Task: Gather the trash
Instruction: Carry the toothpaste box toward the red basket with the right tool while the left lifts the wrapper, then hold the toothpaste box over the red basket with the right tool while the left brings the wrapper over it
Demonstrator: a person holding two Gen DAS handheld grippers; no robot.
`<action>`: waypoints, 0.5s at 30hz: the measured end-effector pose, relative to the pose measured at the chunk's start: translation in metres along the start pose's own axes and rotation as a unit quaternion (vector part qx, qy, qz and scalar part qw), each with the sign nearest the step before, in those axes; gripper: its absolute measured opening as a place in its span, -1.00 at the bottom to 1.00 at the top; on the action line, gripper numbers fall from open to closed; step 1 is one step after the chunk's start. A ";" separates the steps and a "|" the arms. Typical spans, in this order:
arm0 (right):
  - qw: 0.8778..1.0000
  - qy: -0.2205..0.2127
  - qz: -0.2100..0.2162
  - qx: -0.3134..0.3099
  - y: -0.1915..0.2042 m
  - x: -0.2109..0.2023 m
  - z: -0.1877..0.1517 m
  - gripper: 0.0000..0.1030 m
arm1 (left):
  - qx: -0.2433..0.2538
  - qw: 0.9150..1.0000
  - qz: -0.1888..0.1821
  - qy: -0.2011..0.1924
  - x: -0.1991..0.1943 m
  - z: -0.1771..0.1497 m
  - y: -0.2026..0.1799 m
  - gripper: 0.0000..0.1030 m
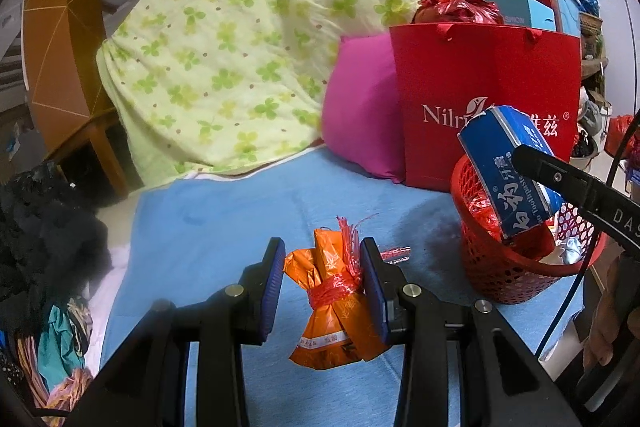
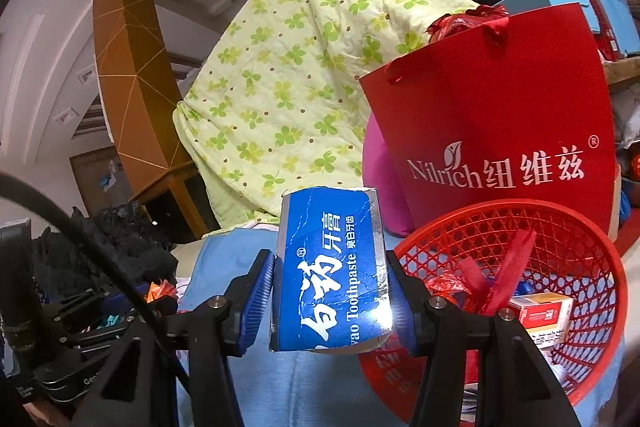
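An orange wrapper bundle (image 1: 334,291), tied with red string, lies on the blue sheet (image 1: 224,211). My left gripper (image 1: 322,271) is around the bundle, its jaws apart, the right pad touching it. My right gripper (image 2: 330,291) is shut on a blue toothpaste box (image 2: 332,275) and holds it at the left rim of the red mesh basket (image 2: 560,239). In the left wrist view the box (image 1: 508,171) sticks up over the basket (image 1: 500,271). The basket holds red wrappers and a small carton (image 2: 540,315).
A red Nilrich paper bag (image 1: 488,99) stands behind the basket, beside a pink pillow (image 1: 360,115). A green clover quilt (image 1: 224,59) is heaped at the back. Dark clothes (image 1: 44,227) lie to the left, off the sheet's edge.
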State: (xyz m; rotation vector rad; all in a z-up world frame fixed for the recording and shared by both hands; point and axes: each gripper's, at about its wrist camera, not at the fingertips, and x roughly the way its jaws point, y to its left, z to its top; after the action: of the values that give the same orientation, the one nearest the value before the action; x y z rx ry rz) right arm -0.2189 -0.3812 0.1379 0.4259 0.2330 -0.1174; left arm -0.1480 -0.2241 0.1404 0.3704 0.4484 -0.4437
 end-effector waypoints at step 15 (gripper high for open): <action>1.000 -0.004 -0.012 0.013 -0.012 -0.011 0.000 0.10 | 0.016 1.000 -0.009 0.003 0.001 0.002 -0.018 -0.22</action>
State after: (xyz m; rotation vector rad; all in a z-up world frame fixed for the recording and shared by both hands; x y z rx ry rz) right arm -0.2318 -0.3919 0.1361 0.4478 0.2292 -0.1450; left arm -0.1554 -0.2404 0.1375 0.3995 0.4518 -0.4668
